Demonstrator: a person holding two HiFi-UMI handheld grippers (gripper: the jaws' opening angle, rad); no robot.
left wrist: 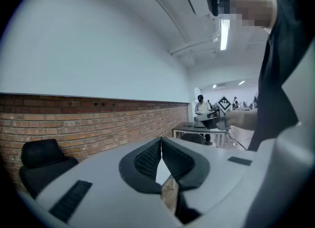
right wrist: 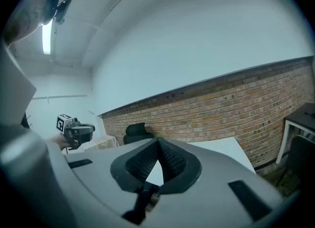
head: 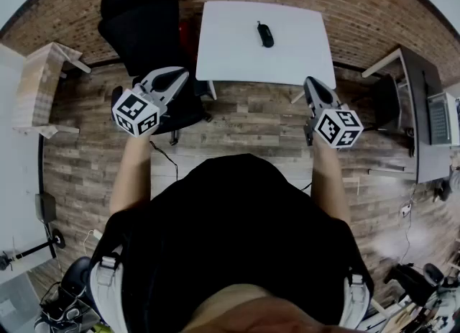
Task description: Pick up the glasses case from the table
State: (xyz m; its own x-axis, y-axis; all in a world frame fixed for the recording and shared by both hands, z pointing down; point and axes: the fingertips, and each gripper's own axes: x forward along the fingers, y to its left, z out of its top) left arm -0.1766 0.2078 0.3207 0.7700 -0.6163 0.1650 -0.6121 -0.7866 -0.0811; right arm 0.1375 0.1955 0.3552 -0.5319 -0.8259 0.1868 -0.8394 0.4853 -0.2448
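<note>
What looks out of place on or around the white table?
Nothing stands out. The glasses case lies alone on the far half of the white table. The black chair stands at the table's left. The left gripper and right gripper are shut and empty, short of the table.

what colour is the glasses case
The glasses case is black, best seen in the head view.

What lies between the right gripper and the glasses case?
In the head view, only bare white table lies between the right gripper and the glasses case.
</note>
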